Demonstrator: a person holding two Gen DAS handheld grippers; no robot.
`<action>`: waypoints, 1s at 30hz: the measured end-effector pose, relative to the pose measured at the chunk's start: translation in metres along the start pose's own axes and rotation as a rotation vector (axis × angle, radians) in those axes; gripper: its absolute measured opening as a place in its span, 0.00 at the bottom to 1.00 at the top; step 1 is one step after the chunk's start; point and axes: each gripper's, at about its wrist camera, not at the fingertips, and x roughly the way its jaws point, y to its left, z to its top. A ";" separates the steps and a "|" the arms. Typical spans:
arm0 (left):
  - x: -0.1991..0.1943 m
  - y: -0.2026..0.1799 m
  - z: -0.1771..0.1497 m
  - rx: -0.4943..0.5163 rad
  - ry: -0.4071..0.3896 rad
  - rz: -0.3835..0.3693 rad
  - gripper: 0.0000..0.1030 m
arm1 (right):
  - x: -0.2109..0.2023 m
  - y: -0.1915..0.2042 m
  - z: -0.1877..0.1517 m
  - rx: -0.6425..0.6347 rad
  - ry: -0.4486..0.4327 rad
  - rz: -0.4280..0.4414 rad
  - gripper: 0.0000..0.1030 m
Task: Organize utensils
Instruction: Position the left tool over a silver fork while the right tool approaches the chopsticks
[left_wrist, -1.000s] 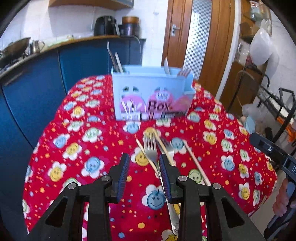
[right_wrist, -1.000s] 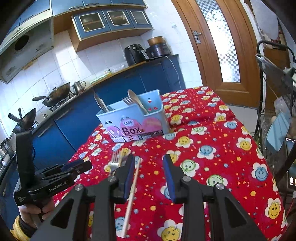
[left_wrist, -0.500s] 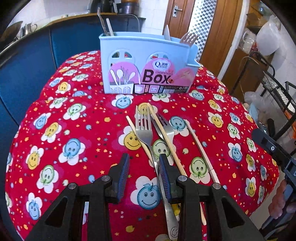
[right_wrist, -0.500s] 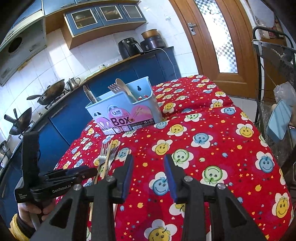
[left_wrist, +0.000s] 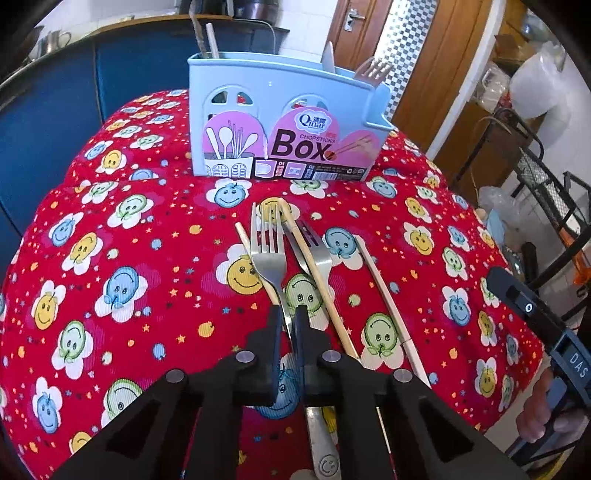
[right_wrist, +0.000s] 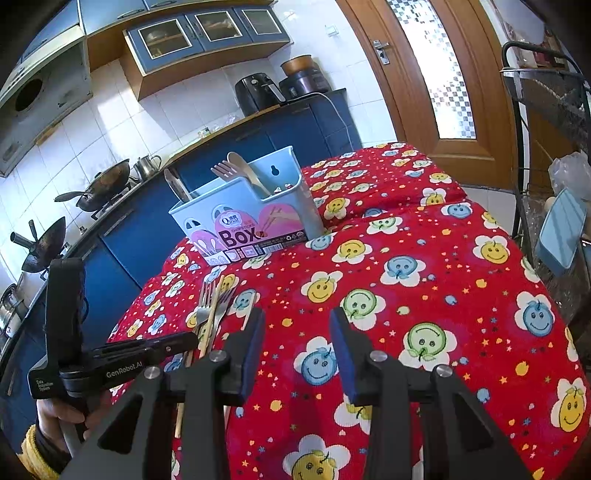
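Fork (left_wrist: 271, 264) lying on the red tablecloth (left_wrist: 110, 229) before the blue box (left_wrist: 284, 122); its neck is clamped by the left gripper (left_wrist: 289, 325), so pickup is judged underway. Lifting clear of the chopsticks (left_wrist: 314, 273) is called for next; the right gripper (right_wrist: 295, 332) is held apart, empty.

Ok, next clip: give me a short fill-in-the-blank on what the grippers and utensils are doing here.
1. The left gripper is shut on the handle of a ____.
2. The right gripper is ____ and holds nothing.
3. The light blue utensil box stands on a ____ tablecloth with smiley flowers.

Missing words: fork; open; red
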 end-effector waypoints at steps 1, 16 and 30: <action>-0.002 0.002 0.000 -0.008 -0.009 -0.005 0.03 | 0.000 0.000 0.000 0.000 0.001 -0.001 0.38; -0.024 0.042 -0.008 -0.080 -0.022 0.040 0.03 | 0.008 0.018 0.004 -0.041 0.062 -0.004 0.38; -0.013 0.051 0.003 -0.004 0.166 0.043 0.04 | 0.052 0.054 0.024 -0.162 0.397 -0.005 0.38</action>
